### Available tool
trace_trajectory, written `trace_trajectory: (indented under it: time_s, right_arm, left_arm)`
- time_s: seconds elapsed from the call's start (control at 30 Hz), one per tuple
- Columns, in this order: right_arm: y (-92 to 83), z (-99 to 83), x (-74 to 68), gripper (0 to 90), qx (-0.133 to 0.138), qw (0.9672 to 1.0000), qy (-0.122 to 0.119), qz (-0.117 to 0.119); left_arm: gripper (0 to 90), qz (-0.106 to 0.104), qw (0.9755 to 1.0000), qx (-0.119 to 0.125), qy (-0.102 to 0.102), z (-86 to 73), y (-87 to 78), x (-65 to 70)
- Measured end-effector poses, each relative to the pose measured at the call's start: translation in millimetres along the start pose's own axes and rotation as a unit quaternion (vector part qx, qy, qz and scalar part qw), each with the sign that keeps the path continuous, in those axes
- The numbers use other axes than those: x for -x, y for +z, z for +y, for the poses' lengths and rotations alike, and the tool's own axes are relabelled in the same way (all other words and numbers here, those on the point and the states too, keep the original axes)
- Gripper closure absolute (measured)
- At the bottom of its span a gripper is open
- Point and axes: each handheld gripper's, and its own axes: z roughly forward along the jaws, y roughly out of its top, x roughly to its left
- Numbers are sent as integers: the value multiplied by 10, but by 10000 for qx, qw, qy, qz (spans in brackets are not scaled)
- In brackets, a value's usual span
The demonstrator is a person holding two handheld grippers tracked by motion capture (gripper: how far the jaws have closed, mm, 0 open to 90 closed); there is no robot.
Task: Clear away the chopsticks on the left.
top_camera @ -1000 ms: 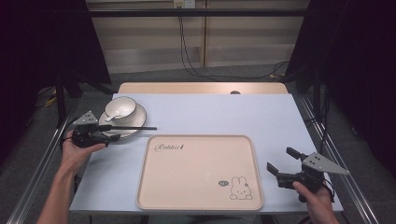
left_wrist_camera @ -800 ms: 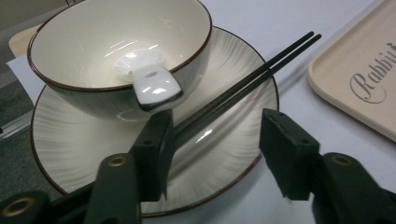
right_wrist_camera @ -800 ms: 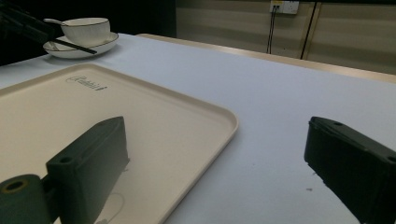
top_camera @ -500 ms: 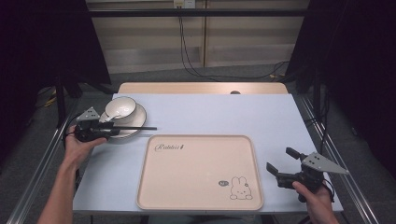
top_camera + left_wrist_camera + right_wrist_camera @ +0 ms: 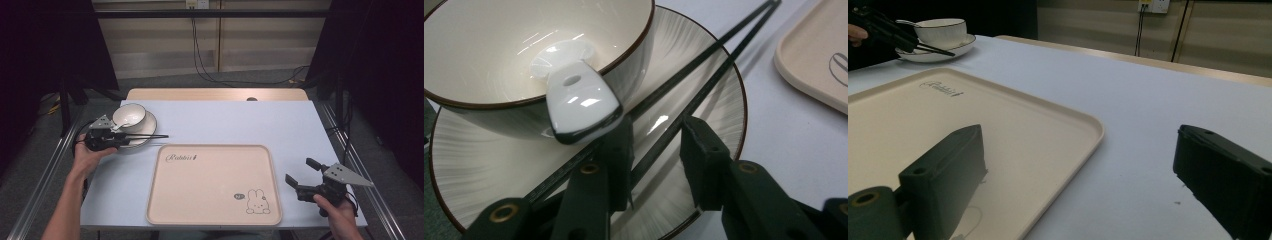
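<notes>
A cream bowl (image 5: pixel 129 116) stands on a grey streaked plate (image 5: pixel 145 131) at the table's left. A white ceramic spoon (image 5: pixel 574 97) rests in the bowl (image 5: pixel 499 45), its handle sticking out over the rim. Two black chopsticks (image 5: pixel 150 136) lie across the plate (image 5: pixel 719 85). My left gripper (image 5: pixel 120 139) is open and low over the plate's near edge. Its jaws (image 5: pixel 656 130) straddle one of the chopsticks (image 5: pixel 704 75), while the other runs under the left jaw. My right gripper (image 5: pixel 300 171) is open with nothing between its jaws (image 5: pixel 1078 145), right of the tray.
A beige tray (image 5: pixel 215 210) with a rabbit print and script lettering lies bare in the middle of the pale blue table (image 5: pixel 240 120). Its right rim (image 5: pixel 1088 135) is just left of my right gripper. Metal rails run along both table sides.
My left gripper has edged forward onto the plate, closing in around the chopsticks. The chopsticks, bowl and right gripper have not moved.
</notes>
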Motion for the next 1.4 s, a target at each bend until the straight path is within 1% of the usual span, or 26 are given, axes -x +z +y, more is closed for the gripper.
trace_trajectory:
  time_s: [0.03,0.07,0.13,0.17,0.2,0.23,0.33,0.4,0.47,0.53,0.6,0.7,0.73,0.77,0.8,0.87,0.93,0.97,1.03,1.1,1.13,1.23,1.27,1.3,1.37,1.4]
  right_arm:
    - [2,0,2,63,14,10000,9,-2]
    - [1,0,2,62,4,10000,7,-8]
    - [2,-1,1,63,-5,10000,16,-9]
    - [3,-1,3,63,-9,10000,12,-15]
    - [6,0,2,63,-12,10000,14,-31]
    - [4,0,3,62,-7,10000,4,-7]
    - [5,-1,-1,63,-17,10000,19,-23]
    - [4,0,-1,62,-14,10000,20,-23]
    - [2,0,0,62,-16,10000,19,-18]
    - [5,0,-1,63,-15,10000,19,-28]
    - [6,0,-3,62,-16,10000,20,-28]
    - [7,-1,0,63,-14,10000,14,-42]
    - [7,-1,1,62,-15,10000,11,-42]
    - [7,-1,1,62,-15,10000,11,-42]
    - [6,0,1,62,-13,10000,22,-42]
    - [6,0,0,63,-15,10000,22,-40]
    - [4,1,2,63,-5,10000,10,-19]
    - [3,1,3,62,-4,10000,6,-19]
    - [4,2,2,63,12,10000,4,-3]
    - [3,2,2,62,15,10000,5,-4]
    - [3,2,1,62,19,10000,18,-8]
    - [0,3,0,63,18,10000,20,-16]
    - [-1,3,-2,63,20,10000,32,-25]
    - [-1,3,-2,63,20,10000,32,-25]
    - [-1,4,0,62,24,10000,35,-30]
    - [-1,4,0,63,23,10000,31,-28]
  left_arm:
    - [693,-40,9999,-82,53,11,-1,5]
    - [703,-85,9999,-99,23,14,3,5]
    - [709,-110,9999,-97,-11,17,10,2]
    - [729,-118,9999,-125,-5,24,4,3]
    - [738,-236,9996,-146,-5,30,9,9]
    - [747,-255,9996,-136,-8,33,11,15]
    - [810,-282,9994,-204,37,41,-6,12]
    - [844,-382,9990,-249,39,36,-5,14]
    - [853,-415,9987,-282,25,32,-9,13]
    - [857,-431,9988,-233,-10,25,-4,18]
    - [859,-493,9984,-279,-72,30,-13,26]
    - [860,-511,9982,-304,-102,39,-32,30]
    - [860,-508,9982,-261,-179,43,-48,46]
    - [860,-508,9982,-261,-179,43,-48,46]
    - [860,-562,9979,-193,-241,53,-66,52]
    - [860,-560,9980,-179,-237,61,-81,58]
    - [861,-580,9977,-141,-310,85,-124,82]
    - [860,-564,9976,-114,-388,98,-158,102]
    - [861,-535,9974,-99,-469,111,-201,121]
    - [860,-584,9970,-59,-512,111,-217,132]
    - [860,-573,9969,-25,-543,120,-265,159]
    - [860,-595,9966,38,-567,129,-301,193]
    - [860,-611,9957,86,-686,136,-341,229]
    - [860,-611,9957,86,-686,136,-341,229]
    - [859,-644,9947,110,-790,141,-393,294]
    - [859,-596,9949,79,-814,143,-408,324]
